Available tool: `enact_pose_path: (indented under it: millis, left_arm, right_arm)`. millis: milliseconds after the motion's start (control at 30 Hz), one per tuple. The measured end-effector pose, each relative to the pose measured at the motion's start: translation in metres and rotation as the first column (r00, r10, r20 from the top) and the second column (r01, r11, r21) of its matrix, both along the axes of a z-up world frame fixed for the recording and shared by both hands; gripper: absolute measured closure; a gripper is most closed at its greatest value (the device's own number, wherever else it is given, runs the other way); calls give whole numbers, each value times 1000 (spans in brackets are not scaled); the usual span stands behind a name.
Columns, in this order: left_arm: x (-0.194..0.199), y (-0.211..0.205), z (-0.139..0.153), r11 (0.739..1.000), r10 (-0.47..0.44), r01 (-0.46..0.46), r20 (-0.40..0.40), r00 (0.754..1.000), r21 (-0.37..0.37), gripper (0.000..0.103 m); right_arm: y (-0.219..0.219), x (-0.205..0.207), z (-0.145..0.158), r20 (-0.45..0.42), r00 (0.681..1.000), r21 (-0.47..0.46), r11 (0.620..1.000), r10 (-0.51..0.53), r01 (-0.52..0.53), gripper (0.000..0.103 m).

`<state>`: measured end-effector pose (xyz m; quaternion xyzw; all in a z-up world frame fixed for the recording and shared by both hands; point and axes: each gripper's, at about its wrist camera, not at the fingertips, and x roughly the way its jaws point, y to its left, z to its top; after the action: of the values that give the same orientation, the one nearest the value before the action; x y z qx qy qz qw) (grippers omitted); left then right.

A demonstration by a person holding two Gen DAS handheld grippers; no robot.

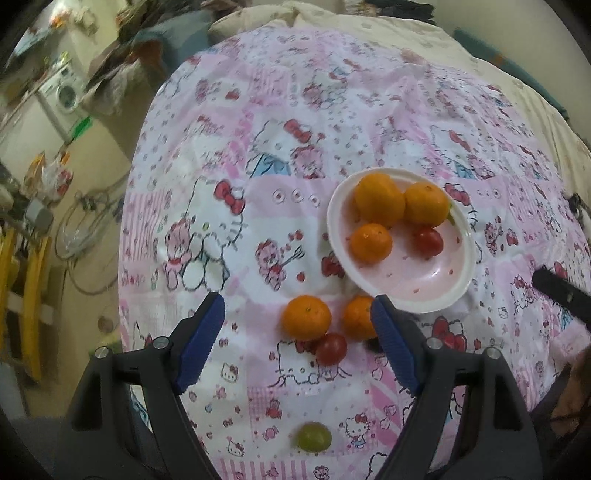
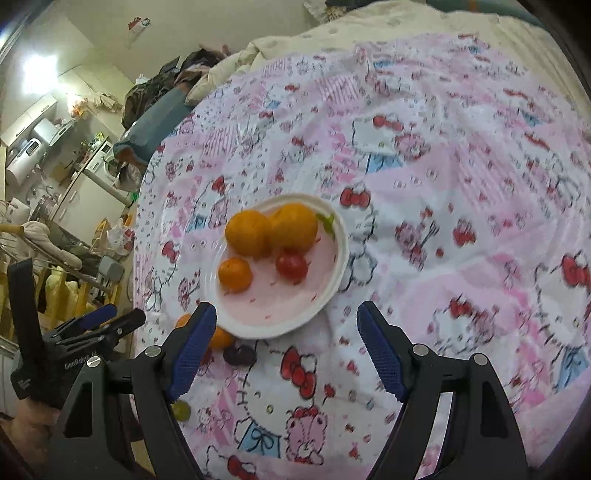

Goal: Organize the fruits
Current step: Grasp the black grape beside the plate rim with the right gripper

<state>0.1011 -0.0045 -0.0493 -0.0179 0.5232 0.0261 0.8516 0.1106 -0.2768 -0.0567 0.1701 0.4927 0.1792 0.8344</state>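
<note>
A white and pink bowl [image 1: 424, 291] sits on the patterned bedspread and holds three oranges [image 1: 379, 199] and a red tomato [image 1: 427, 240]. Two oranges [image 1: 306, 317] and a red tomato [image 1: 331, 349] lie on the cloth just in front of it, between the fingertips of my open, empty left gripper [image 1: 297, 317]. A green grape [image 1: 314, 436] lies nearer the camera. In the right wrist view the bowl [image 2: 258, 325] lies just ahead of my open, empty right gripper [image 2: 286, 325]. A dark purple fruit [image 2: 239, 355] and a green grape [image 2: 181, 410] lie by its left finger.
The pink cartoon-print bedspread [image 1: 258, 166] covers a bed whose left edge drops to a cluttered floor with a yellow rack [image 1: 29, 295] and a washing machine [image 1: 62, 92]. A cream duvet [image 2: 369, 26] lies at the far end. The left gripper [image 2: 92, 328] shows at the left of the right wrist view.
</note>
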Motion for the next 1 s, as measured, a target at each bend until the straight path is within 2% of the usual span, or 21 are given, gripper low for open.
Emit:
enact_pose_path:
  millis: [233,467,633,867,933,1000]
  left_arm:
    - [2,14,-4,998,69,-69,4,998,-2,24]
    - [6,26,-11,992,114,-116,-42,993,-48,24]
    - [6,31,-14,988,129,-134,-73,989,-81,24]
    - [9,32,-13,985,130,-137,-80,988,-101,24]
    - [10,34,-14,984,136,-144,-82,987,-101,24]
    - [10,37,-16,982,144,-154,-92,985,-111,24]
  right_arm:
    - [13,1,-28,-107,993,42,999,40,-35,22]
    - [46,2,-55,-186,974,5,991,131,-133,22]
    - [85,6,-72,-177,954,-60,965,243,-257,44]
    - [111,15,-95,-183,934,-89,941,308,-328,58]
    - [113,14,-95,-180,925,-83,932,335,-354,71]
    - [114,12,-94,-182,917,-90,923,354,-374,71]
